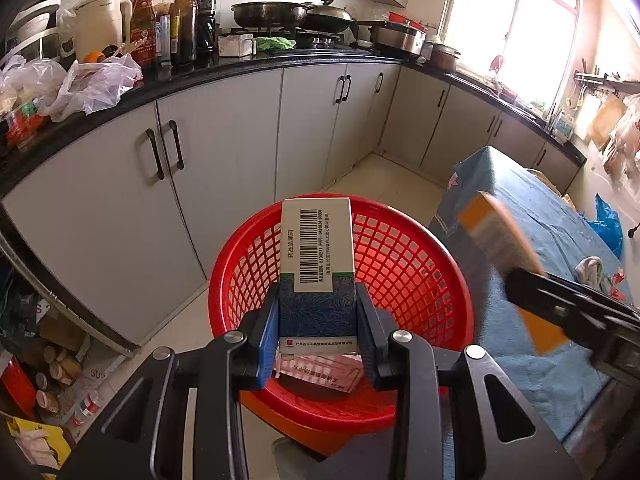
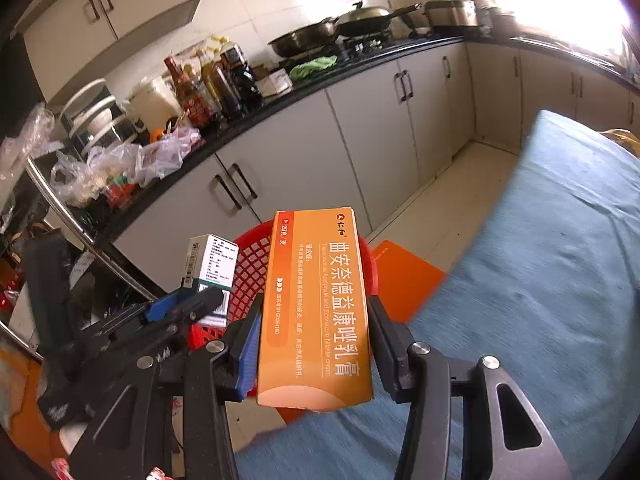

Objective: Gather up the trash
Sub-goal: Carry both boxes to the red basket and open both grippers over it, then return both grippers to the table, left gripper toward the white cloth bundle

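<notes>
My left gripper [image 1: 317,312] is shut on a blue and white medicine box [image 1: 317,256] with a barcode, held upright above the red mesh basket [image 1: 420,280]. A pink box [image 1: 320,374] lies in the basket's bottom. My right gripper [image 2: 314,344] is shut on an orange cream box [image 2: 316,308], held beside the basket [image 2: 250,276] over the table's edge. The orange box [image 1: 500,240] and right gripper [image 1: 560,304] show blurred at the right of the left wrist view. The left gripper [image 2: 192,304] with its box [image 2: 212,260] shows in the right wrist view.
The basket stands on an orange stool [image 2: 404,276] next to a table with a blue cloth [image 2: 540,280]. Grey cabinets [image 1: 224,148] under a black counter [image 1: 240,64] hold bottles, pans and plastic bags [image 1: 92,84]. Clutter lies on the floor at left [image 1: 52,368].
</notes>
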`<state>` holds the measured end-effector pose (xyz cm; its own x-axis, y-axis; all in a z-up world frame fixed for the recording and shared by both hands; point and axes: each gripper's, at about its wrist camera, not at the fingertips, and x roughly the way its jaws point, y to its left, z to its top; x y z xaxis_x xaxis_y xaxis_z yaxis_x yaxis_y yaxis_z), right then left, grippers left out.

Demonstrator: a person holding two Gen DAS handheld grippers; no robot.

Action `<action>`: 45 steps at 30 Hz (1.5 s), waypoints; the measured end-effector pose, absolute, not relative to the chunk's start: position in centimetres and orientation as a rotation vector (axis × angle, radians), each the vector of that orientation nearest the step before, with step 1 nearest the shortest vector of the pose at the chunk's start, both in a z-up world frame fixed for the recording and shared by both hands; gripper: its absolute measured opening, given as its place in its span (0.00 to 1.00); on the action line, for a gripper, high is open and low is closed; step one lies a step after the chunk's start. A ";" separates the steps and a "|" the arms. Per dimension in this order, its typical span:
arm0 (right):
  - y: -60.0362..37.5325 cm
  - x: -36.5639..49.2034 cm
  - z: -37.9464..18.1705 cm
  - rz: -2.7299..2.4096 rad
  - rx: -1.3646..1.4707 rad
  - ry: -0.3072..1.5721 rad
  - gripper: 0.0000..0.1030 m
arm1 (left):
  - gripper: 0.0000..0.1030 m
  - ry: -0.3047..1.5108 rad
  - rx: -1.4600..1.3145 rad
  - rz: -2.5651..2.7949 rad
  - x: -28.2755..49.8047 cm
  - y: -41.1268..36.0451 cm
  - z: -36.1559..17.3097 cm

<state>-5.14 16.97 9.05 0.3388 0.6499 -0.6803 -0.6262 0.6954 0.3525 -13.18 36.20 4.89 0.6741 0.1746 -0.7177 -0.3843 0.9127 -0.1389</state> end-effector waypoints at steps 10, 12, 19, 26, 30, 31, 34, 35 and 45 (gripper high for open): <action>17.9 -3.4 6.5 0.809 0.098 0.994 0.62 | 0.50 0.746 -0.289 0.304 -14.4 36.5 5.5; 17.3 -3.5 6.5 0.799 0.100 0.997 0.62 | 0.53 0.733 -0.285 0.310 -15.0 36.6 5.8; 15.1 -4.5 6.4 0.779 0.110 1.008 0.62 | 0.62 0.724 -0.300 0.394 -16.3 38.1 5.8; 11.5 -5.7 7.0 0.748 0.131 0.992 0.63 | 0.62 0.788 -0.398 0.459 -17.3 40.2 4.0; 8.8 -6.7 7.3 0.723 0.141 0.983 0.64 | 0.62 0.807 -0.412 0.463 -17.5 39.7 3.7; 8.1 -7.0 7.4 0.717 0.147 0.982 0.64 | 0.62 0.803 -0.409 0.459 -17.5 39.3 3.9; 5.8 -7.7 7.3 0.689 0.171 0.978 0.66 | 0.62 0.783 -0.398 0.438 -17.7 37.9 4.8; 5.1 -7.8 7.3 0.683 0.176 0.976 0.66 | 0.62 0.776 -0.390 0.428 -17.8 37.1 5.2; -1.9 -9.7 7.6 0.597 0.196 0.932 0.68 | 0.62 0.753 -0.270 0.303 -17.1 28.9 8.1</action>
